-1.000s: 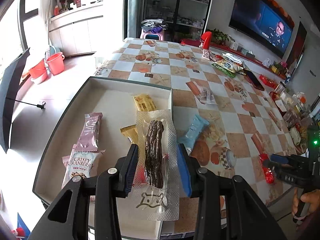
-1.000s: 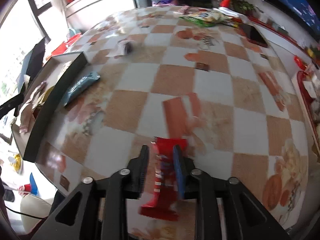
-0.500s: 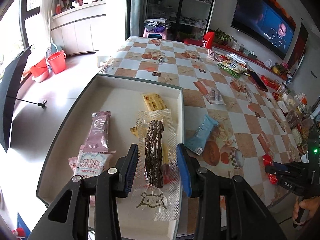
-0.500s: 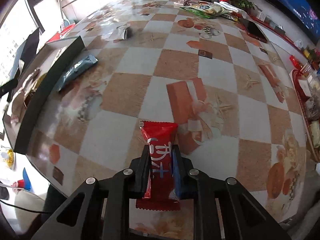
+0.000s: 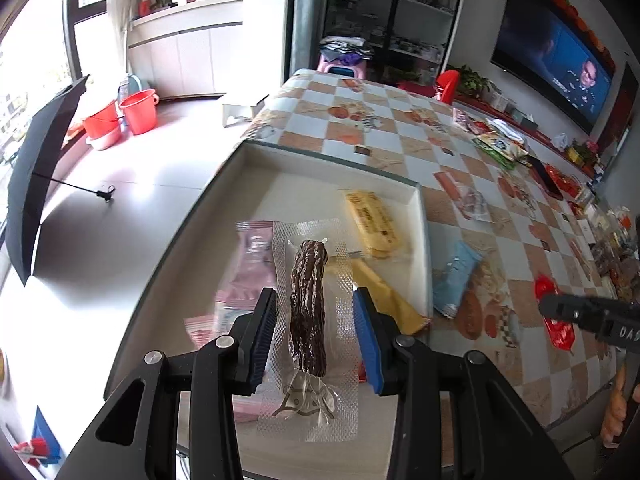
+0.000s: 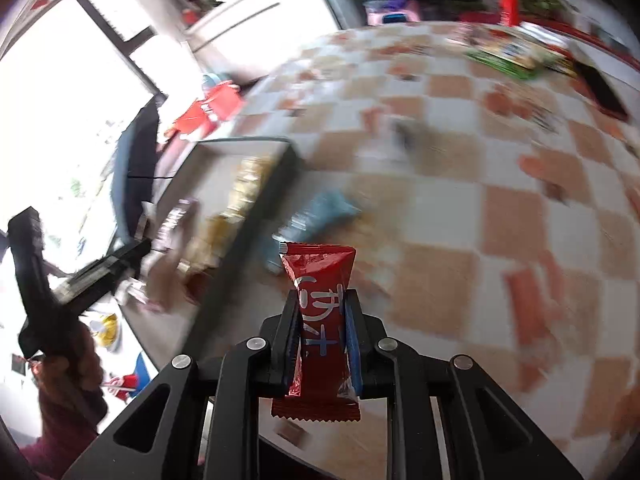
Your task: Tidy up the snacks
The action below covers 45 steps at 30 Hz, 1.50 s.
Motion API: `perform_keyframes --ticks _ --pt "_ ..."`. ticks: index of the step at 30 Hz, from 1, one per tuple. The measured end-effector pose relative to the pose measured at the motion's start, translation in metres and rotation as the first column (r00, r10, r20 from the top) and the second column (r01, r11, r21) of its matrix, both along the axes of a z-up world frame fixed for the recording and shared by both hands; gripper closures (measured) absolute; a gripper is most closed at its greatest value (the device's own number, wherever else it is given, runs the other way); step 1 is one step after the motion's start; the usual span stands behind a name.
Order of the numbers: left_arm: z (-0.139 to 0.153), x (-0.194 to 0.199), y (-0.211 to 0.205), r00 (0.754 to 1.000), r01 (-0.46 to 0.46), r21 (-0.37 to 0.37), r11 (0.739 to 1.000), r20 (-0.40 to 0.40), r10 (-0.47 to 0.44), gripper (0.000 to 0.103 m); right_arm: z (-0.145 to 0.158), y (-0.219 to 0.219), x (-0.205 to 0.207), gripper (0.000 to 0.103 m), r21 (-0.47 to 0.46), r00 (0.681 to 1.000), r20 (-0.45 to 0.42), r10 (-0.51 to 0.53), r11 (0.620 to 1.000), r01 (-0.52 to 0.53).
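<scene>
My left gripper is shut on a clear vacuum pack with a dark meat stick, held above the white tray. In the tray lie a yellow packet, a gold one and pink packets. A blue packet lies on the table just outside the tray's right wall. My right gripper is shut on a red snack packet, lifted off the table and pointing toward the tray's dark wall. The left wrist view shows that red packet at the far right.
The checkered table carries a small clear wrapper, green bags and a phone farther back. Jars and snacks crowd its right edge. Red buckets and a black umbrella stand on the floor at left.
The right gripper closed on the red packet, lifted it and swung left toward the tray. The left gripper carried the meat-stick pack leftward over the tray.
</scene>
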<state>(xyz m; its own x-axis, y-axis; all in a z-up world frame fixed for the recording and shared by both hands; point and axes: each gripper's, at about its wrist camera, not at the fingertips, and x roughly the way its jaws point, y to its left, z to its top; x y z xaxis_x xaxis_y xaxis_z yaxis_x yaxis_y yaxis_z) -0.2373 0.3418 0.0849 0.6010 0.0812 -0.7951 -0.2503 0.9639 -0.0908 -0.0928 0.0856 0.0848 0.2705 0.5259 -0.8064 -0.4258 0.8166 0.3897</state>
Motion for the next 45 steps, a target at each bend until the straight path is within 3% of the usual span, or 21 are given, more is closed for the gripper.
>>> perform_keyframes --ticks 11,14,15,16,17,18,19,26,29,31,37,40,42,44,45 --pt "-0.011 0.009 0.026 0.998 -0.054 0.021 0.998 -0.043 0.055 0.06 0.003 0.119 -0.007 0.081 0.134 0.981 0.006 0.192 0.972 -0.191" --pt "-0.013 0.009 0.025 0.997 -0.059 0.036 0.998 -0.043 0.06 0.054 -0.004 0.131 -0.007 0.08 0.114 0.979 -0.008 0.202 0.973 -0.199" --pt "-0.014 0.008 0.024 0.998 -0.056 0.042 0.998 -0.038 0.057 0.043 -0.007 0.133 -0.007 0.076 0.104 0.979 -0.021 0.202 0.974 -0.199" --pt "-0.013 0.007 0.023 0.998 -0.055 0.044 0.998 -0.031 0.056 0.03 -0.01 0.13 -0.006 0.048 0.097 0.98 -0.031 0.198 0.976 -0.194" --pt "-0.012 0.004 0.02 0.998 -0.055 0.048 0.997 -0.012 0.056 0.025 -0.011 0.125 -0.008 0.012 0.091 0.982 -0.03 0.187 0.979 -0.183" --pt "-0.011 0.001 0.018 0.999 -0.051 0.051 0.997 0.003 0.051 0.023 -0.013 0.114 -0.012 0.003 0.086 0.987 -0.01 0.16 0.984 -0.159" --pt "-0.01 -0.001 0.015 0.999 -0.04 0.053 0.998 0.011 0.039 0.023 -0.013 0.101 -0.017 0.003 0.08 0.991 0.015 0.136 0.987 -0.136" --pt "-0.006 -0.012 -0.012 0.999 0.033 0.063 0.997 0.041 -0.035 0.023 -0.04 -0.004 -0.05 0.003 -0.069 0.999 0.026 -0.048 0.996 0.049" --pt "-0.004 -0.019 -0.026 0.995 0.072 0.046 0.996 0.062 -0.075 0.023 -0.049 -0.048 -0.055 0.003 -0.123 0.984 0.004 -0.178 0.976 0.177" --pt "-0.005 -0.023 -0.036 0.993 0.097 0.037 0.995 0.071 -0.099 0.023 -0.051 -0.07 -0.048 0.003 -0.106 0.969 -0.009 -0.246 0.964 0.244" --pt "-0.018 -0.034 -0.065 0.986 0.154 0.048 0.987 0.057 -0.157 0.022 -0.077 -0.1 0.001 0.003 -0.1 0.951 -0.044 -0.307 0.948 0.302" --pt "-0.025 -0.04 -0.078 0.979 0.198 0.059 0.978 0.03 -0.2 0.022 -0.086 -0.084 0.024 0.003 -0.137 0.953 -0.015 -0.301 0.945 0.297" --pt "-0.027 -0.042 -0.085 0.975 0.218 0.075 0.973 0.021 -0.22 0.022 -0.086 -0.068 0.04 0.015 -0.217 0.958 0.045 -0.284 0.933 0.287" --pt "-0.026 -0.042 -0.09 0.97 0.241 0.1 0.965 0.017 -0.244 0.022 -0.084 -0.062 0.042 0.071 -0.27 0.959 0.096 -0.265 0.921 0.281" --pt "-0.024 -0.04 -0.093 0.967 0.251 0.117 0.961 0.019 -0.255 0.022 -0.084 -0.064 0.041 0.071 -0.268 0.962 0.092 -0.257 0.924 0.273"
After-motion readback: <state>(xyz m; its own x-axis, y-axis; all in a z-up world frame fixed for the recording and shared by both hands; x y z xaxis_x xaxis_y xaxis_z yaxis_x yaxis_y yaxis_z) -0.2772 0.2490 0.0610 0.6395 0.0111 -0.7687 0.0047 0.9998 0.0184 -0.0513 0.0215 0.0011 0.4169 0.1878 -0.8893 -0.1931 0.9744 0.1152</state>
